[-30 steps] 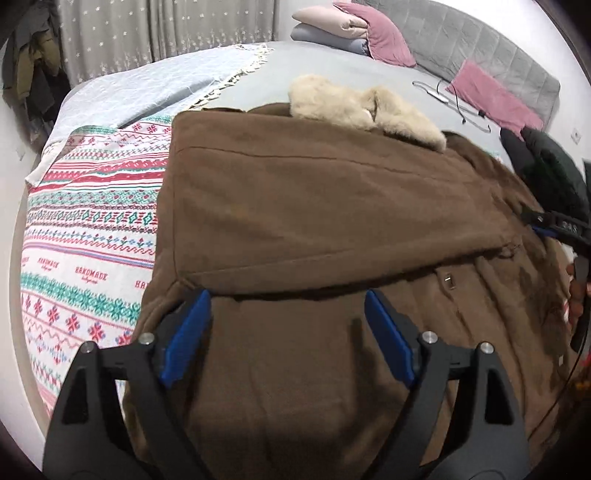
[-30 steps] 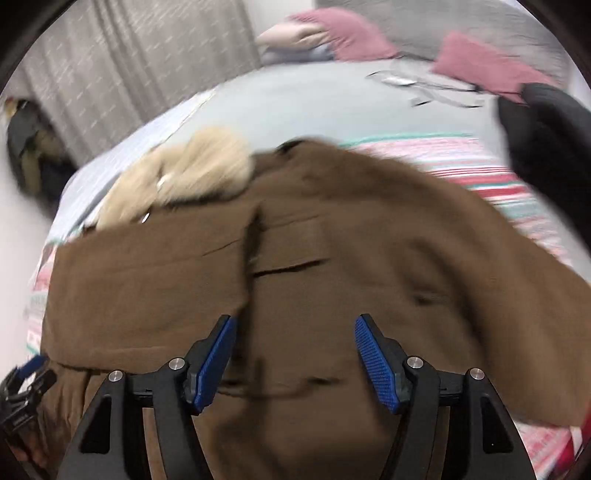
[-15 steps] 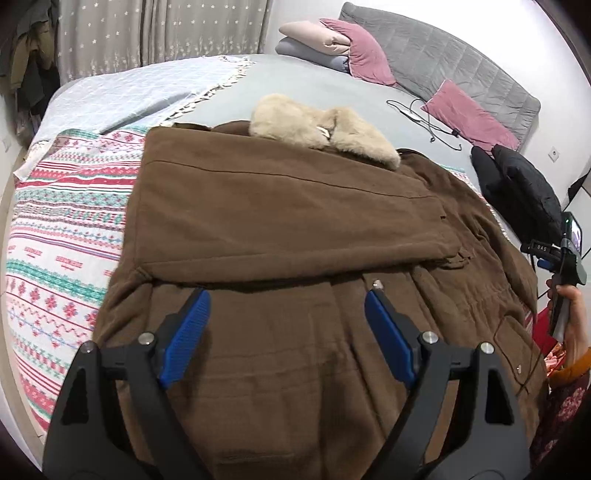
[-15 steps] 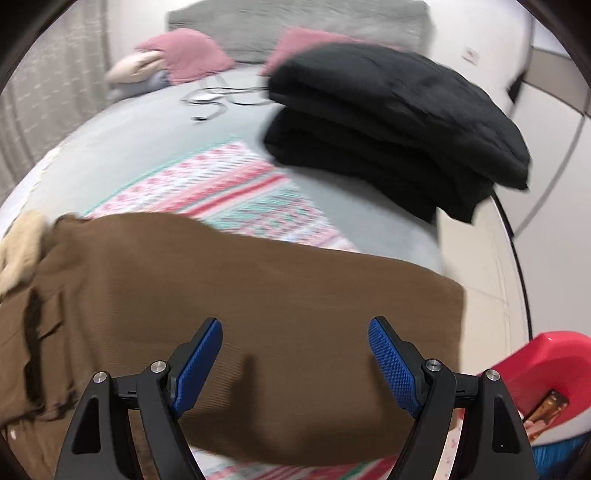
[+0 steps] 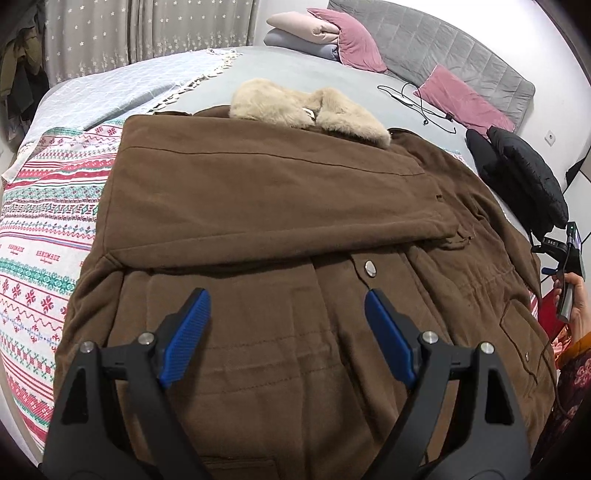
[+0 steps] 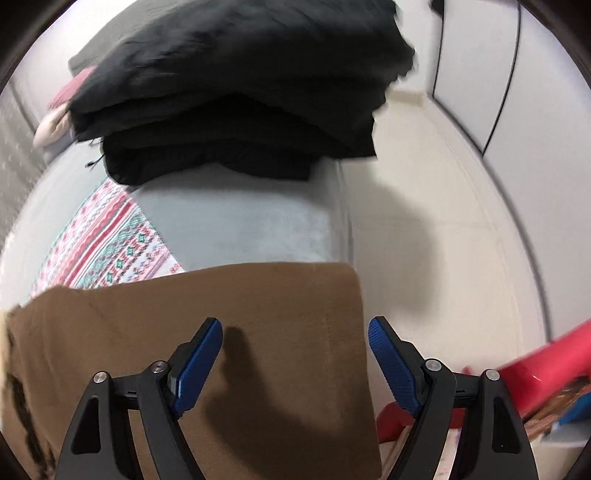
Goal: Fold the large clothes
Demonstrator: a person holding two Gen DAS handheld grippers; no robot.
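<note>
both hand-held grippers (image 5: 286, 325) (image 6: 295, 354) agape

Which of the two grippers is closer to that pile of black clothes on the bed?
The right. The right gripper hovers over the brown coat's sleeve end, the black pile just ahead. The left gripper is over the coat's middle, the pile off to its side.

I stood at the foot of a wide bed (image 5: 280, 70) under a grey sheet. At twelve o'clock ran its quilted grey headboard (image 5: 436, 40), with pink pillows (image 5: 354, 40) against it. At ten o'clock hung star-dotted grey curtains (image 5: 147, 33). At two o'clock a white wall (image 6: 480, 74) met pale floor (image 6: 436, 229).
</note>
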